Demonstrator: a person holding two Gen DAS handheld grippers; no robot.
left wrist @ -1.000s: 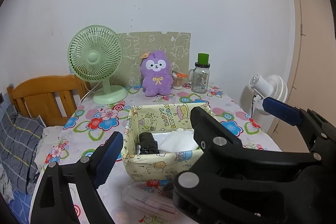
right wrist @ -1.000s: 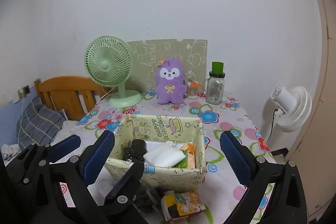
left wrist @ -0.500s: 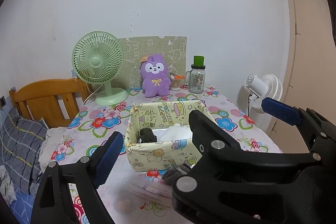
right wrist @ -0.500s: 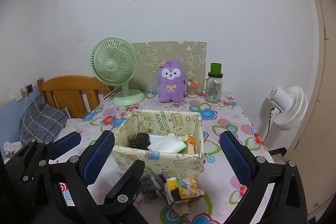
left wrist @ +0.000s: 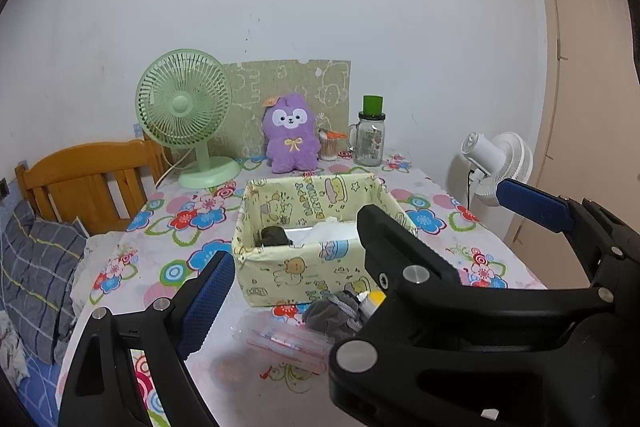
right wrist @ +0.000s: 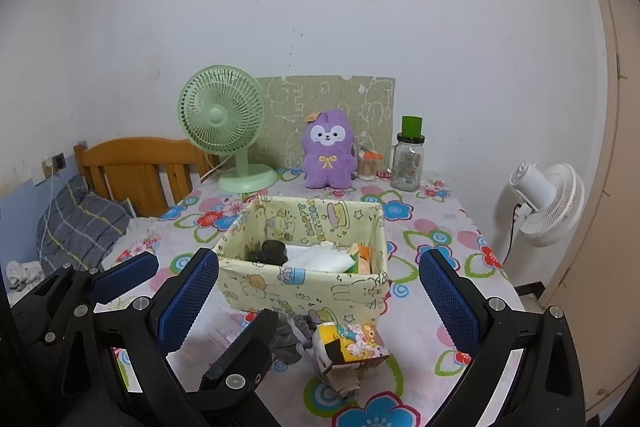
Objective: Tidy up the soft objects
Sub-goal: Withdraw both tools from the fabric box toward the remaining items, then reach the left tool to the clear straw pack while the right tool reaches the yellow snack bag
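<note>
A yellow cartoon-print fabric box (left wrist: 280, 275) (right wrist: 304, 291) stands mid-table and holds a black item, a white packet and an orange one. In front of it lie a grey cloth bundle (right wrist: 286, 341) (left wrist: 332, 315), a small cartoon-printed pack (right wrist: 352, 347) and a clear packet (left wrist: 288, 343). A purple plush (left wrist: 292, 139) (right wrist: 328, 151) sits upright at the back. My left gripper (left wrist: 320, 267) and right gripper (right wrist: 318, 259) hover side by side short of the box. Both are open with nothing between the pads. Their inner fingers (right wrist: 248, 347) overlap.
A green desk fan (left wrist: 184, 115) and a glass jar with a green lid (left wrist: 370, 139) stand at the table's back. A white floor fan (right wrist: 548, 203) is off the right edge. A wooden headboard (left wrist: 80, 179) and a checked pillow (right wrist: 76, 231) lie to the left.
Both grippers have drawn back from the box, which now looks smaller and farther. The grey bundle and the cartoon pack in front of it have come fully into view.
</note>
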